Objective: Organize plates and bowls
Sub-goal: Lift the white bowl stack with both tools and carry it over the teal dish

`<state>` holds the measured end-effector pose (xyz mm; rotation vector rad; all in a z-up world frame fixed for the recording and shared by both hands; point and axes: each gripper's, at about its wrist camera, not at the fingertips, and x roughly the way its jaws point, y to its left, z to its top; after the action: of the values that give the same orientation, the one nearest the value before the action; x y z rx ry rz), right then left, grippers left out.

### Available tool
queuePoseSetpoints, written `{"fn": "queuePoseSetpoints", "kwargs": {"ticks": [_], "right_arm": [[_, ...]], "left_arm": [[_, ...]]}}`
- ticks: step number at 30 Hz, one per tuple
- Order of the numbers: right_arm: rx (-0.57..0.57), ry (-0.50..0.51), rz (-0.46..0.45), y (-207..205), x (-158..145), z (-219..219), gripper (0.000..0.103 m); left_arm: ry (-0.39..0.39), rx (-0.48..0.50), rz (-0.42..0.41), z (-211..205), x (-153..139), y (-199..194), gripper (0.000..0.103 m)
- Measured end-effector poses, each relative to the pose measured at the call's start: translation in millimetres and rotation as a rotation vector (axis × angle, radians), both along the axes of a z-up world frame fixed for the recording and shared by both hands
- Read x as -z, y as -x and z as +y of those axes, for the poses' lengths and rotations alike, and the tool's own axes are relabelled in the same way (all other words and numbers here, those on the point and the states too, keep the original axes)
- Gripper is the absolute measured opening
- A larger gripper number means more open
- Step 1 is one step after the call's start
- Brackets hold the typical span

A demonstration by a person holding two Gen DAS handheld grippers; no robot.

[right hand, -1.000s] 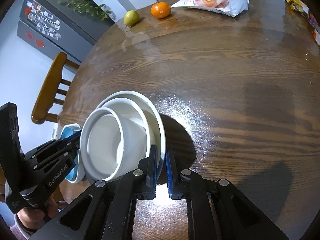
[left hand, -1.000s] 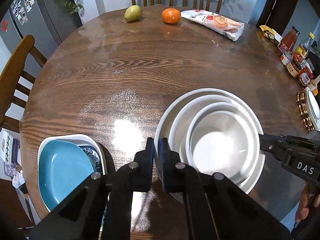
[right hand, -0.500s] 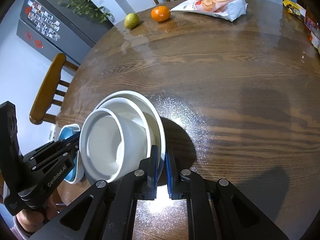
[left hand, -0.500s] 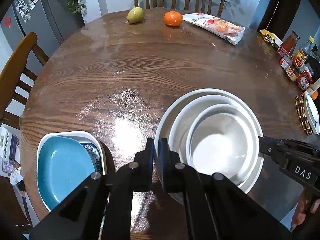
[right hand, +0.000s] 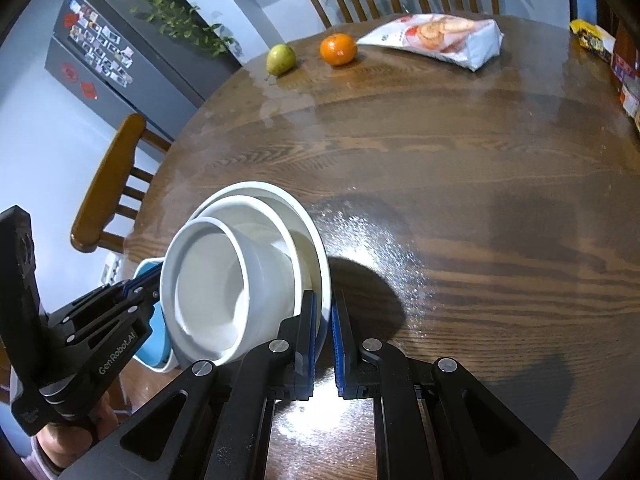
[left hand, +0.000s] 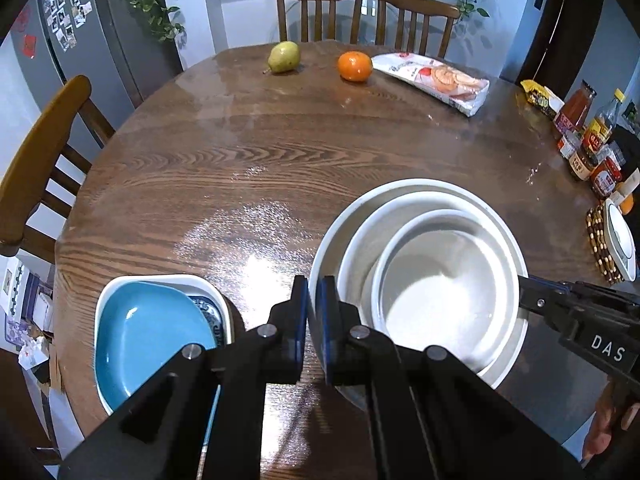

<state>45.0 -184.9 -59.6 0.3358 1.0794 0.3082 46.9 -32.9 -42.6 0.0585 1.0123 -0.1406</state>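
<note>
Three nested white dishes: a wide white plate [left hand: 344, 216] at the bottom, a white bowl [left hand: 404, 210] inside it, a smaller white bowl [left hand: 436, 292] innermost. Held by both tools at once, from opposite sides. Left gripper [left hand: 313, 312] clamped on the plate's near-left rim, jaws nearly together with only the thin rim between the blue pads, rim running up out of the gap. Right gripper [right hand: 323, 332] clamped likewise on the opposite rim, plate edge pinched between its jaws, seen edge-on in the right wrist view with the stack tilted toward that camera. Cannot tell whether the plate's underside touches the round wooden table [left hand: 280, 152] or sits just above it; a dark shadow on the wood right beside the stack. To the left of the stack, near the table's edge, a blue dish [left hand: 148, 336] resting inside a white blue-patterned dish [left hand: 208, 300], apart from the plate and just left of the left gripper's jaws. At the far side of the table, a green pear [left hand: 284, 57], an orange [left hand: 354, 66] and a snack bag [left hand: 436, 80] in a row, well apart from the dishes. Along the right edge, sauce bottles [left hand: 588, 136] and a beaded trivet [left hand: 600, 240] carrying a white dish. Wooden chairs [left hand: 360, 12] around the table, a grey fridge [left hand: 80, 48] with photos behind.
</note>
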Motion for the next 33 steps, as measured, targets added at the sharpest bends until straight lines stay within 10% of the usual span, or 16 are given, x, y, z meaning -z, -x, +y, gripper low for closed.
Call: {"fn": "queuePoseSetpoints", "kwargs": {"ticks": [33], "right_arm": [[-0.207,0.025,-0.07,-5.9,-25.6,106.6,0.011]], "left_arm": [[-0.014,-0.23,-0.058,97.1,-21.1,29.4,0.002]]}}
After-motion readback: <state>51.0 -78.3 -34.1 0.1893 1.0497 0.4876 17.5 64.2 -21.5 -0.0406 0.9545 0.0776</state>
